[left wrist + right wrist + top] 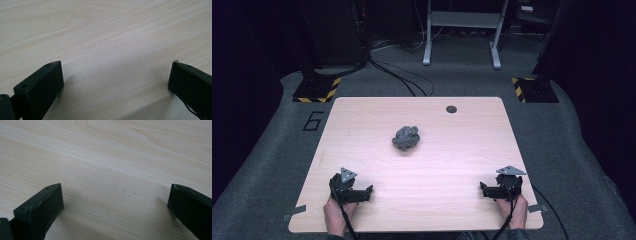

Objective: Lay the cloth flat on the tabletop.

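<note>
A crumpled dark grey cloth (406, 137) lies bunched near the middle of the light wooden table (452, 165). My left gripper (358, 194) rests near the front left of the table, held by a hand, jaws wide apart with nothing between them. My right gripper (490, 190) rests near the front right, also open and empty. In the left gripper view, the left gripper (116, 65) has bare wood between its two black jaws. The right gripper (115, 186), in its own view, likewise frames bare wood. Both grippers are well short of the cloth.
A small dark round hole (451, 109) sits near the table's far edge. Grey carpet surrounds the table, with cables (402, 75) and a metal frame (462, 30) beyond. Yellow-black striped bases (317, 90) stand at the far corners. A number 6 (313, 121) marks the floor.
</note>
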`<action>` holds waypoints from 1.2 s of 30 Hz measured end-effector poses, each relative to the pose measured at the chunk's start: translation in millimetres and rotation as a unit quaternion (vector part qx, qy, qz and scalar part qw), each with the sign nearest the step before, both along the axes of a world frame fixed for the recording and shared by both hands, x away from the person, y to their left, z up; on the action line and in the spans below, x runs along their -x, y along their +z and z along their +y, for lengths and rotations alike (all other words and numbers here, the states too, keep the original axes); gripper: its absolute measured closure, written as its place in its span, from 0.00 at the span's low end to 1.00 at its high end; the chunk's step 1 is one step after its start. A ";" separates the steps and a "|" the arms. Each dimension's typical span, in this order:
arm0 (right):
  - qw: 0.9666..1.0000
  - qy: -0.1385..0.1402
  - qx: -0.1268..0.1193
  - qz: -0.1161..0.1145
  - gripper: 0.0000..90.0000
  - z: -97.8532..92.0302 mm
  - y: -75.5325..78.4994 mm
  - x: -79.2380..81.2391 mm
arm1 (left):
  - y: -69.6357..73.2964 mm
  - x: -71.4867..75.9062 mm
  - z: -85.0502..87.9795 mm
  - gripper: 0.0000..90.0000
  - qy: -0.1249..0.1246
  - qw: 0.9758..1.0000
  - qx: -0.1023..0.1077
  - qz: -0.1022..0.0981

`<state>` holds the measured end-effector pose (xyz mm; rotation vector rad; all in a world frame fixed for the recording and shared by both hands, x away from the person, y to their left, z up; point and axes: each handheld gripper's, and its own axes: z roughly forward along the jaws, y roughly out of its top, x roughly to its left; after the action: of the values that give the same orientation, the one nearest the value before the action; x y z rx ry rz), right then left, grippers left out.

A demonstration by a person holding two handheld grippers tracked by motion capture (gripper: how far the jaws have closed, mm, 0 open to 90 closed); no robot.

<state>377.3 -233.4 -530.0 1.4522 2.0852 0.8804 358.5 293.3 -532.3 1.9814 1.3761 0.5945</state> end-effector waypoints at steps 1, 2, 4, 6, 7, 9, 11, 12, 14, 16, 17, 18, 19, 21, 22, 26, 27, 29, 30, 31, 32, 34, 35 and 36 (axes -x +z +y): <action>1.000 0.000 0.000 0.000 0.00 0.0 0.0 0.0 | 0.0 0.0 0.0 0.00 0.000 1.000 0.000 0.000; 1.000 -0.002 0.001 -0.001 0.00 0.0 0.0 0.1 | 0.1 0.0 0.1 0.00 0.000 1.000 -0.001 0.001; 1.000 -0.004 0.001 -0.001 0.00 -0.1 0.1 0.0 | 0.5 -0.2 0.3 0.00 0.002 1.000 0.000 0.003; 1.000 -0.005 0.000 -0.003 0.00 -0.3 -0.1 -0.1 | 0.7 -0.4 0.0 0.00 0.005 1.000 -0.001 0.004; 1.000 -0.006 0.000 -0.002 0.00 -0.3 -0.1 -0.2 | 0.4 -0.6 -0.4 0.00 0.008 1.000 -0.001 0.002; 1.000 -0.006 0.002 -0.002 0.00 -0.5 -0.1 -0.9 | 0.4 -0.5 -0.6 0.00 0.009 1.000 -0.002 0.002; 1.000 -0.005 0.002 0.000 0.00 -0.7 0.1 -0.9 | 0.4 -0.5 -0.5 0.00 0.008 1.000 -0.002 0.002; 1.000 -0.006 0.002 -0.001 0.00 -0.4 0.0 -0.8 | 0.4 -0.5 -0.2 0.00 0.007 1.000 -0.002 0.002; 1.000 -0.006 0.002 -0.002 0.00 -0.3 0.1 -0.6 | 1.3 -1.2 0.1 0.00 0.004 1.000 -0.003 0.007; 1.000 -0.005 0.002 -0.002 0.00 -0.4 0.0 -0.8 | 2.2 -2.2 -0.3 0.00 0.005 1.000 -0.004 0.011; 1.000 -0.004 0.001 -0.001 0.00 -0.6 0.1 -0.8 | 2.5 -2.8 -0.6 0.00 0.006 1.000 -0.002 0.012; 1.000 -0.004 0.001 -0.001 0.00 -0.6 0.1 -0.8 | 3.7 -3.3 -0.1 0.00 0.002 1.000 0.002 0.017; 1.000 -0.004 0.001 -0.002 0.00 -0.5 0.0 -0.7 | 5.2 -5.2 -0.8 0.00 0.001 1.000 0.007 0.020; 1.000 -0.003 0.001 -0.003 0.01 -0.5 0.0 -0.7 | 6.8 -5.8 -1.4 0.00 -0.002 1.000 0.008 0.021; 1.000 -0.003 0.001 -0.002 0.01 -0.5 0.1 -0.7 | 7.7 -6.6 -2.9 0.00 -0.001 1.000 0.009 0.016; 1.000 -0.003 0.001 -0.003 0.01 -0.5 0.1 -0.6 | 13.7 -12.0 -8.9 0.01 -0.010 1.000 0.016 0.015; 1.000 -0.003 0.001 -0.002 0.01 -0.5 0.2 -0.6 | 15.8 -13.8 -9.8 0.01 -0.015 1.000 0.016 0.018; 1.000 -0.003 0.001 -0.003 0.01 -0.5 0.1 -0.6 | 19.1 -17.2 -12.7 0.01 -0.021 1.000 0.017 0.015; 1.000 -0.002 0.001 -0.002 0.01 -0.5 0.2 -0.5 | 20.8 -19.1 -14.1 0.01 -0.024 0.999 0.015 0.014; 1.000 -0.001 0.001 -0.003 0.02 -0.6 0.1 -0.5 | 22.5 -20.9 -16.2 0.01 -0.026 0.999 0.023 0.014; 1.000 -0.002 0.001 -0.003 0.02 -0.5 0.2 -0.5 | 24.1 -23.1 -18.0 0.02 -0.028 0.999 0.021 0.010; 1.000 -0.002 0.000 -0.003 0.02 -0.5 0.2 -0.5 | 30.2 -29.9 -23.7 0.02 -0.041 0.999 0.022 0.009; 1.000 -0.002 0.000 -0.003 0.02 -0.5 0.2 -0.5 | 30.2 -29.9 -23.7 0.02 -0.041 0.999 0.022 0.009; 1.000 -0.001 0.000 -0.003 0.02 -0.6 0.2 -0.4 | 33.5 -35.3 -27.2 0.02 -0.046 0.999 0.025 0.009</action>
<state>377.7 -234.0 -529.9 1.4485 2.0795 0.8830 393.7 266.0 -498.8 2.0031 1.2903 0.4972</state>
